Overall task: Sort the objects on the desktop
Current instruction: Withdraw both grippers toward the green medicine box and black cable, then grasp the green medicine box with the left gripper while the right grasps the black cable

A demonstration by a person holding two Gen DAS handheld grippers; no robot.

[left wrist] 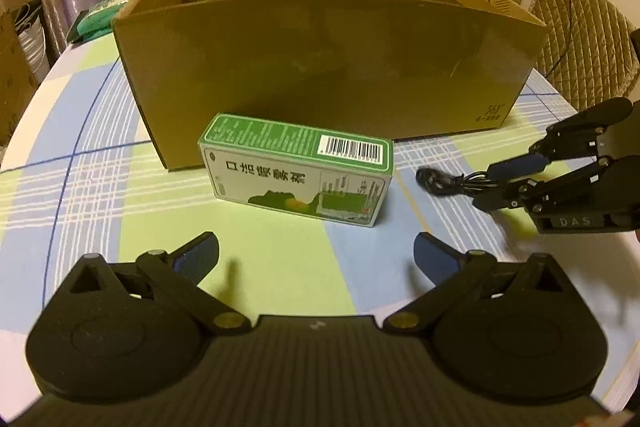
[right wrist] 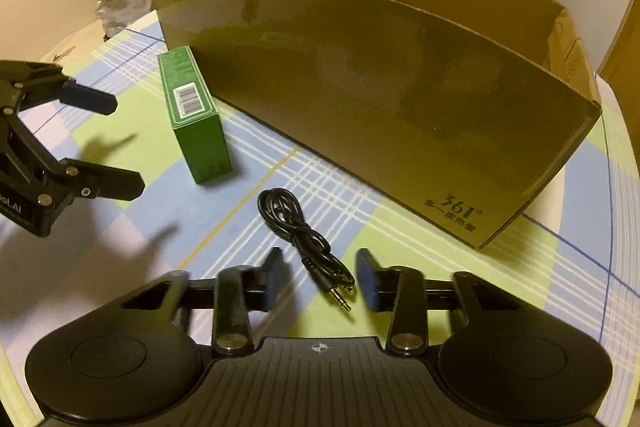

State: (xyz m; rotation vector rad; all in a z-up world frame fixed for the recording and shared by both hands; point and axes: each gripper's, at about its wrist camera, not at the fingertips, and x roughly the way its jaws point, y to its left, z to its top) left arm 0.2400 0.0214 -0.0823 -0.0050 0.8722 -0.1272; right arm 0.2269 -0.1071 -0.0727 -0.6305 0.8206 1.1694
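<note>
Right wrist: black cable between right gripper pads, untouched

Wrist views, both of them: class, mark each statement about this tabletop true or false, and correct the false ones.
1. The green carton lies on the table in front of the cardboard box. True.
2. The black audio cable is already inside the cardboard box. False: it lies coiled on the checked tablecloth, outside the box.
3. The left gripper has its jaws wide apart with nothing between them. True.
4. The right gripper is clamped on the green carton. False: its jaws straddle the plug end of the cable, and the pads do not touch it.
5. The carton shows a barcode. True.
</note>
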